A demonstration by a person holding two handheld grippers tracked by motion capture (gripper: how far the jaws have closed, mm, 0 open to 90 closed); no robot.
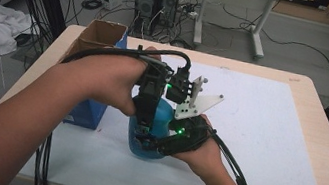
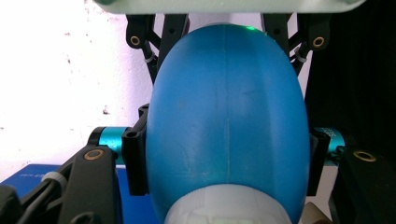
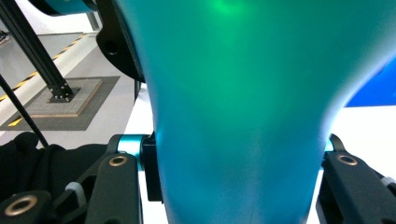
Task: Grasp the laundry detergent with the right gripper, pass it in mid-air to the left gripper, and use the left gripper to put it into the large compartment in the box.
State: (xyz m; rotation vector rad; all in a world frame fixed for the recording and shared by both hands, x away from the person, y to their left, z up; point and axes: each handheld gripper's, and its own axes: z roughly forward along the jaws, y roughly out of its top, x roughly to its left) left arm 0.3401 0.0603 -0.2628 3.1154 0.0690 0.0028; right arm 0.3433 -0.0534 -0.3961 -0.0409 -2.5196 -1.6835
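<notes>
Down on the desk (image 1: 270,115), near its front left part, a blue bottle (image 1: 161,117) stands on the white sheet (image 1: 256,138) in the high view, with a blue cardboard box (image 1: 102,41) just beside it to the left. From the left, the left gripper (image 1: 143,132) comes down over the bottle and its fingers close on the bottle's body; from the right, the right gripper (image 1: 156,144) lies low and level, its fingers gripping the bottle near its base. A grey three-cornered plate (image 1: 196,103) stands above the right hand (image 1: 202,154). Seen from the left gripper view, the bottle (image 2: 229,121) swells like an egg between the two black fingers (image 2: 135,158), which press on its left and right flanks, so the left gripper (image 2: 226,158) is clamped on it; a whitish ribbed part of the bottle shows at the bottom edge, and the other gripper's linkage shows beyond the bottle's far end. Seen from the right gripper view, the bottle (image 3: 243,121) looks teal and narrows toward the near edge, where the right gripper (image 3: 238,172) holds it, one finger (image 3: 152,168) tight against its left side. Floor shows at the far left of that view.
</notes>
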